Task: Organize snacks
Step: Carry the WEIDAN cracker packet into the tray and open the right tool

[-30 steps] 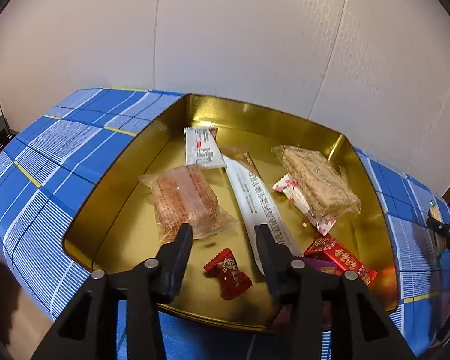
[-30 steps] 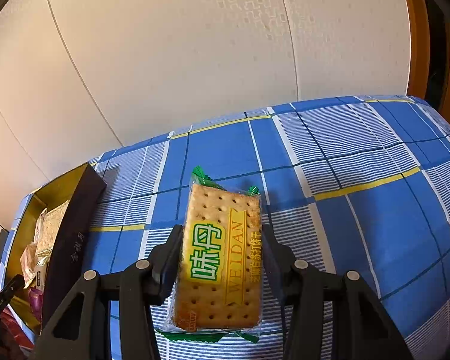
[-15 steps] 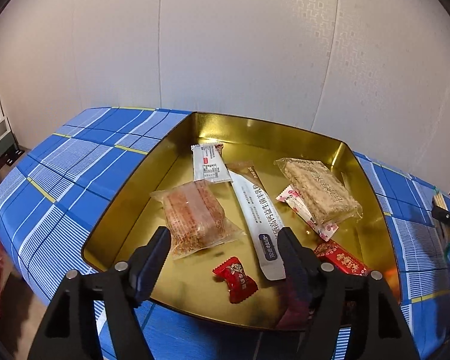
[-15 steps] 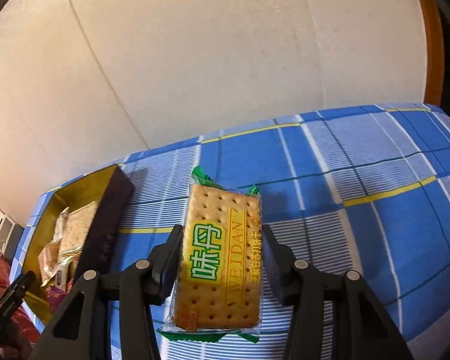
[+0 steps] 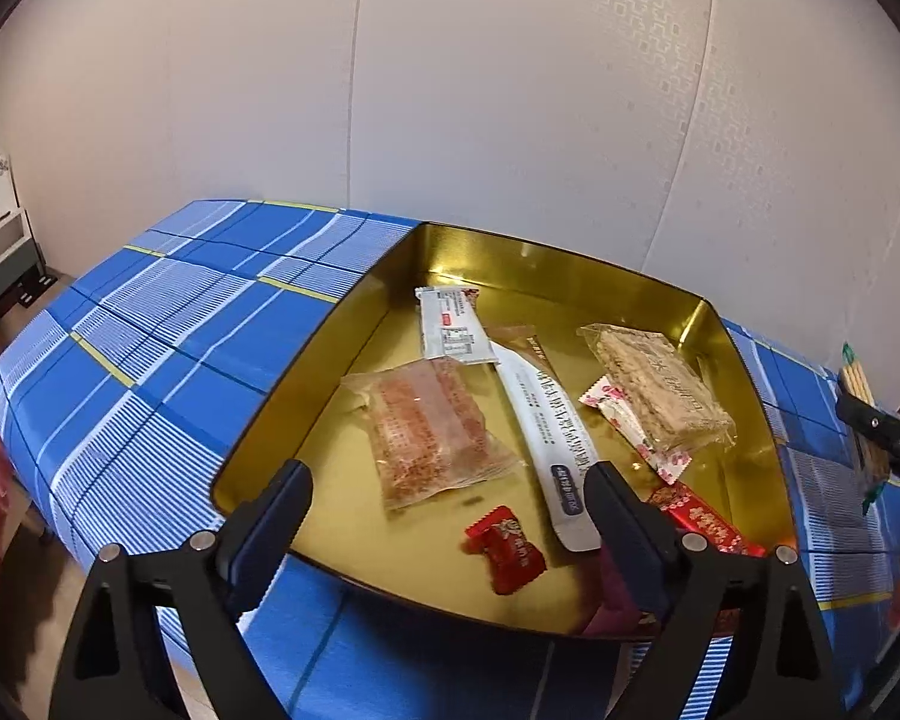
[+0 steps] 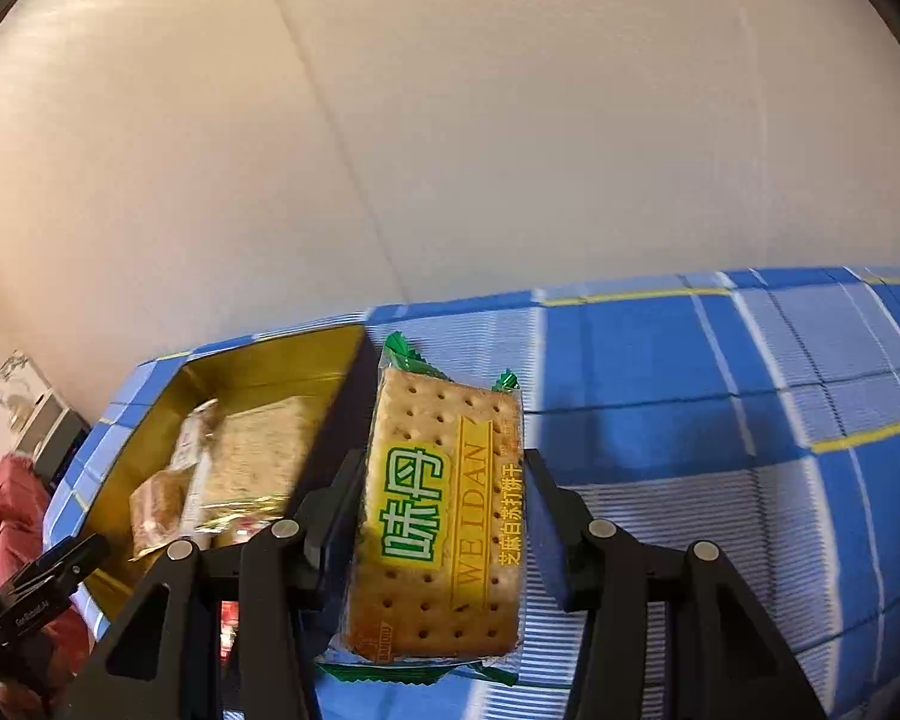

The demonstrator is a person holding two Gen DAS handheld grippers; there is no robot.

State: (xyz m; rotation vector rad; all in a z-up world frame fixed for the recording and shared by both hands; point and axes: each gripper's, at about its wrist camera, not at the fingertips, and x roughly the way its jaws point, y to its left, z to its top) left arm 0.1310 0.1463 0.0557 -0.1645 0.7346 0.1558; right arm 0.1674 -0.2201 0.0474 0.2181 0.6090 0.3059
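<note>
A gold tin tray (image 5: 306,396) sits on the blue checked tablecloth and holds several wrapped snacks: a pink cake pack (image 5: 432,429), a long white bar (image 5: 549,426), a small white bar (image 5: 450,327), a grain bar (image 5: 660,387), a red candy (image 5: 507,549). My left gripper (image 5: 450,498) is open and empty above the tray's near edge. My right gripper (image 6: 444,504) is shut on a green-edged cracker pack (image 6: 441,510), held above the cloth just right of the tray (image 6: 258,360). The cracker pack's edge shows at the far right of the left wrist view (image 5: 858,378).
The blue checked tablecloth (image 5: 168,324) covers the table, with its left edge dropping off. A pale wall (image 5: 450,90) stands close behind. Open cloth (image 6: 750,420) lies to the right of the tray. Red fabric (image 6: 6,498) and a low shelf sit beyond the table's left end.
My left gripper has opened wider and pulled back and up from the tray. My right gripper has carried the cracker pack left toward the tray.
</note>
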